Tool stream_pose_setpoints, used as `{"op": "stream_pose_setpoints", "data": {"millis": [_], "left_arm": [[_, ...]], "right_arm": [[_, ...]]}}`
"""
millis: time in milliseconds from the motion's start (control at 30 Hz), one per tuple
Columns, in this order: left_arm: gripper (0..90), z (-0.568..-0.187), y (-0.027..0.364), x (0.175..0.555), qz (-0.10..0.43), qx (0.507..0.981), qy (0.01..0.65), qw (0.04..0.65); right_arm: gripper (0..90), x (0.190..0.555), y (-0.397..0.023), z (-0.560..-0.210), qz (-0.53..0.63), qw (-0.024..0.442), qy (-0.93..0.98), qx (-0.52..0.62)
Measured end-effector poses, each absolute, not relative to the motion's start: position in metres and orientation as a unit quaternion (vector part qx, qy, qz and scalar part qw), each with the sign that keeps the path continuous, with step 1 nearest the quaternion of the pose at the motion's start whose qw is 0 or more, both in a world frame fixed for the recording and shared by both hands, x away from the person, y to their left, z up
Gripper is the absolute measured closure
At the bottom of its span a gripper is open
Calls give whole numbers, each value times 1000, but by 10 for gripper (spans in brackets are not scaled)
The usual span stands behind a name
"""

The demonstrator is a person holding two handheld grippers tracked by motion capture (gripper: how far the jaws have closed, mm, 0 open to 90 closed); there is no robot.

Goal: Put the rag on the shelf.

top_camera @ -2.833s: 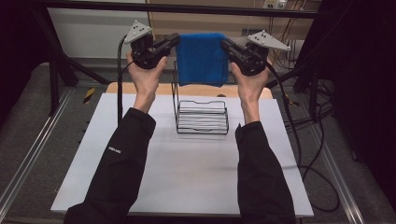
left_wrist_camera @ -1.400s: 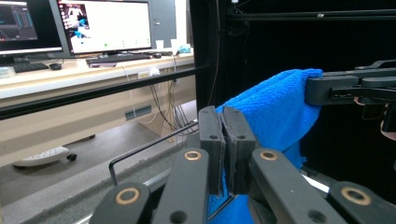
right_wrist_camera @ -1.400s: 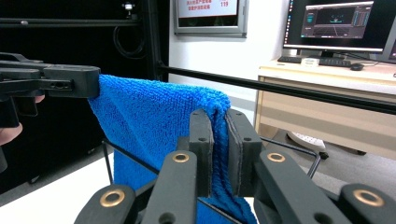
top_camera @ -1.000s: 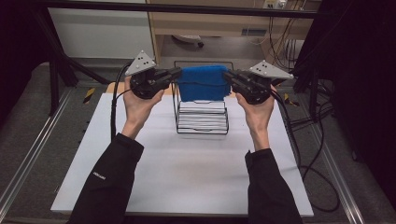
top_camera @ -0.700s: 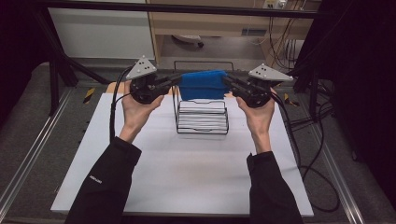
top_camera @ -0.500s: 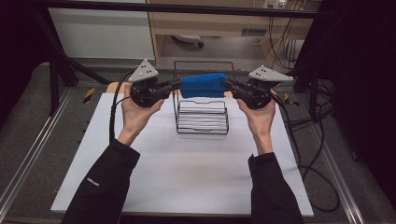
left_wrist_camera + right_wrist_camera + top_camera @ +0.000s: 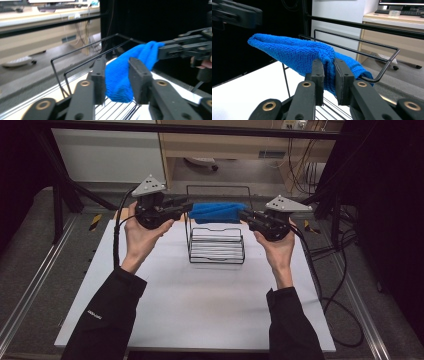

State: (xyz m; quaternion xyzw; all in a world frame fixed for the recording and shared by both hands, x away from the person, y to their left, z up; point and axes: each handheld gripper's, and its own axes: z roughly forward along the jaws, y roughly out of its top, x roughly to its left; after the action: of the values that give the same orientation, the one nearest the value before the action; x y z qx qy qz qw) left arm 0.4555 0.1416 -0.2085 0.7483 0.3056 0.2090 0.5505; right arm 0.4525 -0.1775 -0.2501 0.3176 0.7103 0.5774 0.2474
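**Blue cloth laid across the wire rack, left grip loosening**

One blue cloth (image 7: 218, 212) is seen in the upper middle of the high view, draped over the top rails of one black wire rack (image 7: 216, 251) that stands on the white table (image 7: 200, 310). Its long axis runs left to right across the frame, from one gripper to the other.

The left gripper (image 7: 117, 75) is placed at the cloth's left end. Its jaws have just been opening: in the left gripper view the cloth hangs between them, with gaps visible on both sides, so it is judged released. The right gripper (image 7: 329, 72) is clenched on the cloth's other end, the fabric pinched flat between its pads (image 7: 318, 75), just beside the rail's bent corner.

Two grippers, one cloth and one rack are counted. Since only the right end is held, the next move is judged to turn on that gripper: the cloth lies toward the frame's left from it, resting on the rails.
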Motion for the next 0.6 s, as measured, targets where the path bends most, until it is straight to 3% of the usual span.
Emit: {"op": "stream_pose_setpoints", "data": {"millis": [233,600], "left_arm": [[895,-225,135,464,173,771,303,532],[898,-240,129,465,168,782,298,520]], "right_arm": [[782,452,-179,-253,573,244,719,308],[728,452,-179,-255,558,243,733,303]]}}
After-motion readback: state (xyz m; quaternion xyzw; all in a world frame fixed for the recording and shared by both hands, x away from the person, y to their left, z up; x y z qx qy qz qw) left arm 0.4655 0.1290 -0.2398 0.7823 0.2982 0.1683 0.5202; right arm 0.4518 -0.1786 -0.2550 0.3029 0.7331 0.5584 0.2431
